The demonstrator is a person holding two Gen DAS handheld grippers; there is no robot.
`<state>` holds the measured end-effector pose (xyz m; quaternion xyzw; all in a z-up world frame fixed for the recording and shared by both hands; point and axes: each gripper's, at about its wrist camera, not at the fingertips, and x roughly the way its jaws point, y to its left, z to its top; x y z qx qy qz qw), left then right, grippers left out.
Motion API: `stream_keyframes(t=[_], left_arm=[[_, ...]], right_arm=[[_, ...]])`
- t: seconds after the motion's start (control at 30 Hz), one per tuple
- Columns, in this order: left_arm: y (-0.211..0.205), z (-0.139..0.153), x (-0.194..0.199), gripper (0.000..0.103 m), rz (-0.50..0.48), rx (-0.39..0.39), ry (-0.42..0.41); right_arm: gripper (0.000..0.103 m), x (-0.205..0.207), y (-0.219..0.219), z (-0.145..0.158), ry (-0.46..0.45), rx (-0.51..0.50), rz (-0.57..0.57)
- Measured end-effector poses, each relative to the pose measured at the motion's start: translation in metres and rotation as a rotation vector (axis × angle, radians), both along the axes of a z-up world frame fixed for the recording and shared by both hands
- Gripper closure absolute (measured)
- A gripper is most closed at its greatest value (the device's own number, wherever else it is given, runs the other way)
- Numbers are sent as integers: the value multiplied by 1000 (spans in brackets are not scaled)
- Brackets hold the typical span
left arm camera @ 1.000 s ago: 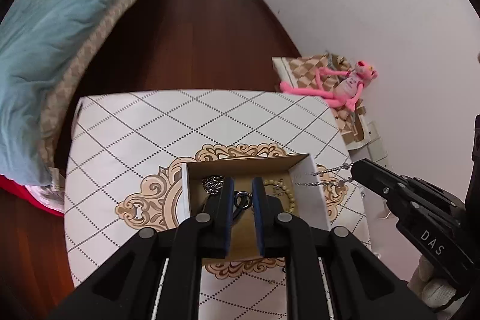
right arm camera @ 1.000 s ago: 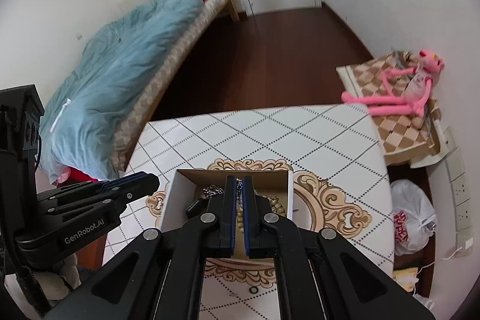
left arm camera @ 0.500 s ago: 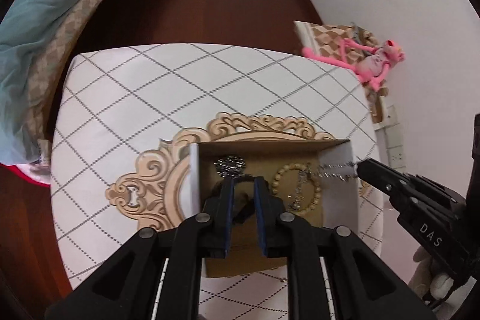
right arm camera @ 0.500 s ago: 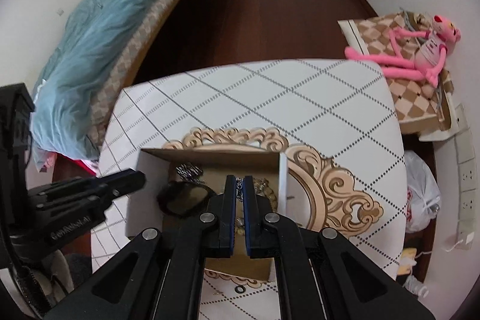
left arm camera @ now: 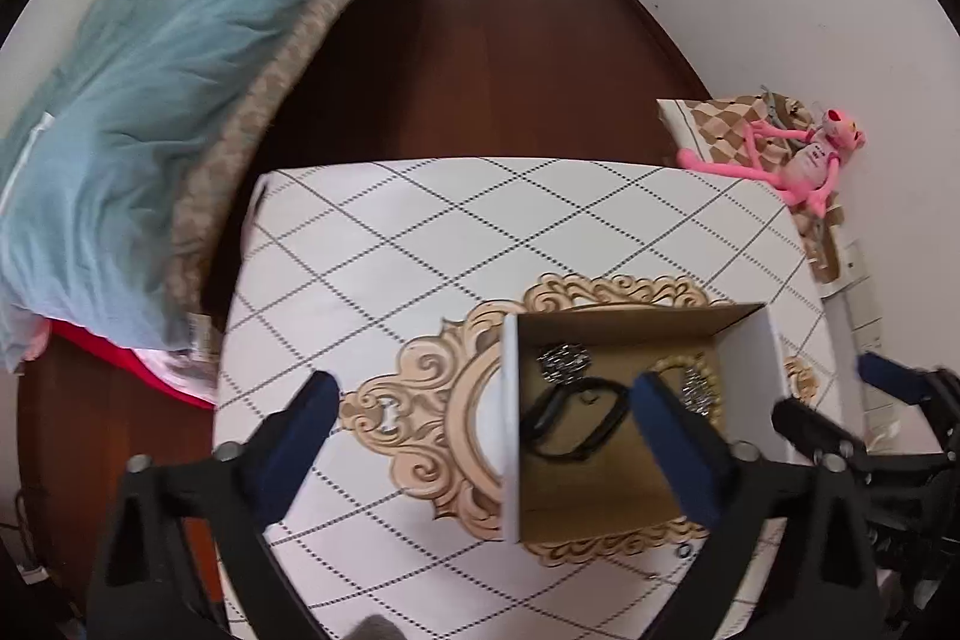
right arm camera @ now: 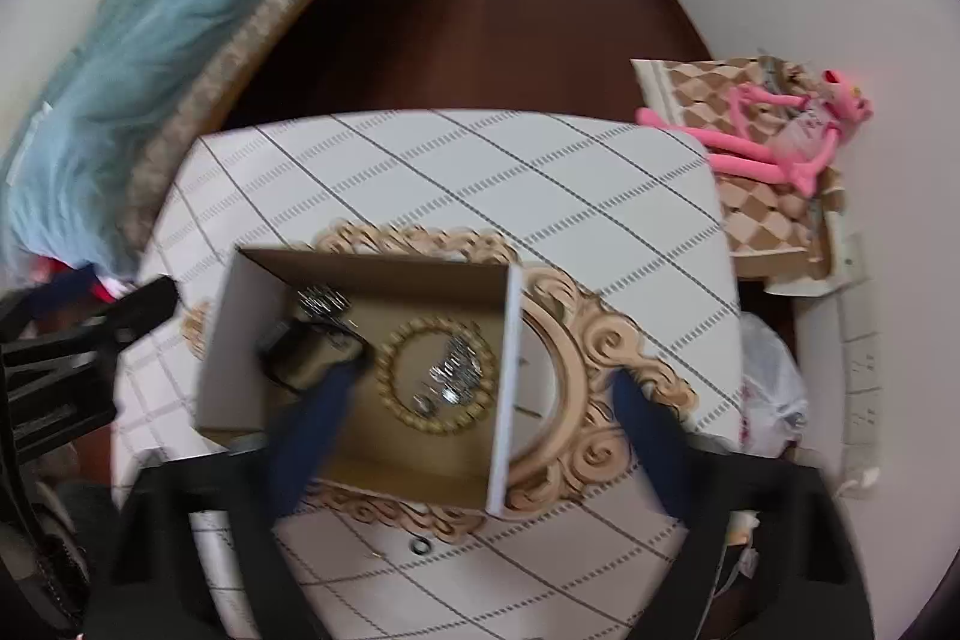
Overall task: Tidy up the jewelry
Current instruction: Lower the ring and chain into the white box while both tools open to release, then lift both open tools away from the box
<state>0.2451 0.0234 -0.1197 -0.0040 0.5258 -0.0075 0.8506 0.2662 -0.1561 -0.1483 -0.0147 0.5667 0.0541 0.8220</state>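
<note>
An open cardboard box (left arm camera: 744, 334) (right arm camera: 504, 340) stands on the patterned white table (left arm camera: 420, 250) (right arm camera: 480, 172). In it lie a black loop (left arm camera: 573, 415) (right arm camera: 300, 346), a beaded bracelet (right arm camera: 444, 376), a silver chain (right arm camera: 456, 376) and a silver cluster (left arm camera: 561, 358) (right arm camera: 321, 301). My left gripper (left arm camera: 480, 400) is wide open and empty, with its right finger over the box. My right gripper (right arm camera: 480, 394) is wide open and empty, astride the box's right wall. It also shows at the right edge of the left wrist view (left arm camera: 840, 400).
A small ring (right arm camera: 418, 544) (left arm camera: 682, 551) lies on the table in front of the box. A bed with a blue blanket (left arm camera: 150, 70) stands to the left. A pink plush toy (right arm camera: 780, 130) on a patterned box and a plastic bag (right arm camera: 774, 388) are to the right.
Both grippers have opened wide. The chain held by the right gripper and the black loop held by the left one now lie in the box. Both grippers have pulled back.
</note>
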Motion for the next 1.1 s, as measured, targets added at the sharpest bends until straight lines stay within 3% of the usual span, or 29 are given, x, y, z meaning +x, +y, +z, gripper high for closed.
stream_keyframes(t=[0.13,0.43,0.83,1.1], left_arm=[[-3,-7,-17,2,6,63,-36],[-5,-11,-43,2,19,65,-27],[-8,21,-88,2,55,84,-114],[-9,53,-117,2,49,50,-171]], right_arm=[[5,-16,1,-15,28,-18,-22],[4,-46,2,-19,-1,-25,-60],[4,-84,-11,31,-136,-46,-123],[4,-122,-15,78,-259,-50,-147]])
